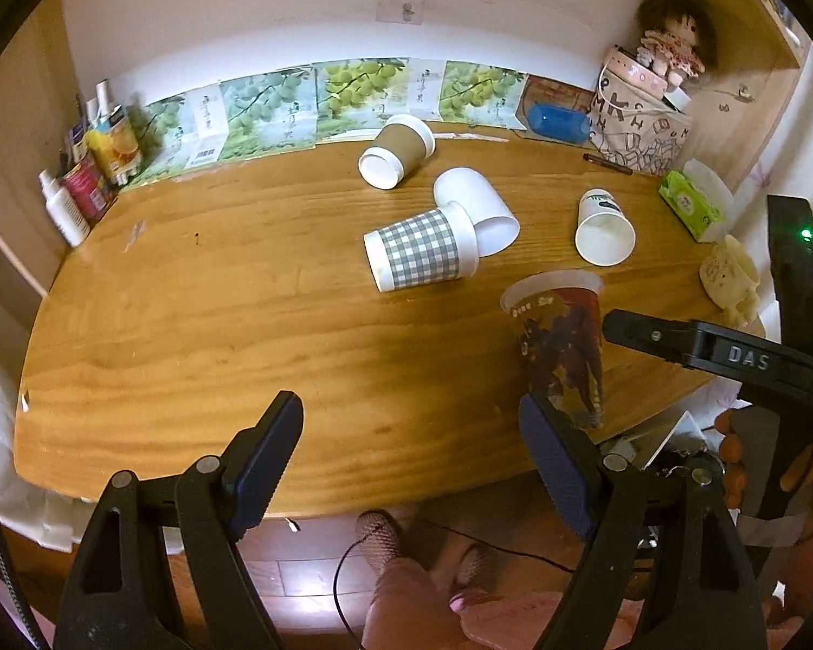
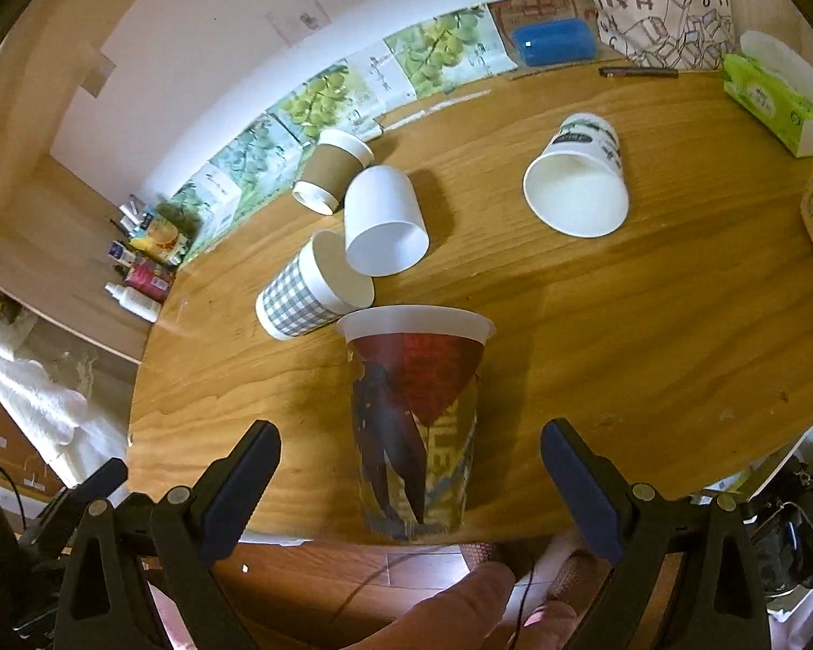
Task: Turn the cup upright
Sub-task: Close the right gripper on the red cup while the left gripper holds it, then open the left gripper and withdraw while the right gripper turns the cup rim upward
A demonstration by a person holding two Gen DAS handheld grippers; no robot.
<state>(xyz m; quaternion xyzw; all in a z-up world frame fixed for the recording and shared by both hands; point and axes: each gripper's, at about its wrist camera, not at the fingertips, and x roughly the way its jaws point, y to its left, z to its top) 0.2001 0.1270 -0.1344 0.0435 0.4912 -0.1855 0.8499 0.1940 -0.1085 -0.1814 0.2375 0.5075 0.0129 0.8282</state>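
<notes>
A red and blue printed cup [image 2: 414, 422] stands upright near the front edge of the wooden table [image 2: 650, 336], rim up; it also shows in the left wrist view [image 1: 563, 346]. My right gripper [image 2: 412, 476] is open, its fingers apart on either side of this cup without touching it. My left gripper [image 1: 412, 449] is open and empty above the table's front edge, left of the cup. Several other cups lie on their sides: a checked cup [image 1: 423, 249], a plain white cup [image 1: 479, 208], a brown-sleeved cup [image 1: 398, 149] and a white cup with a green print [image 1: 604, 227].
Bottles and tubes [image 1: 89, 173] stand at the back left. A printed bag [image 1: 642, 127], a blue case [image 1: 558, 120], a pen [image 1: 607, 162] and a green tissue box [image 1: 691, 206] are at the back right. A cream mug [image 1: 731, 284] sits at the right edge.
</notes>
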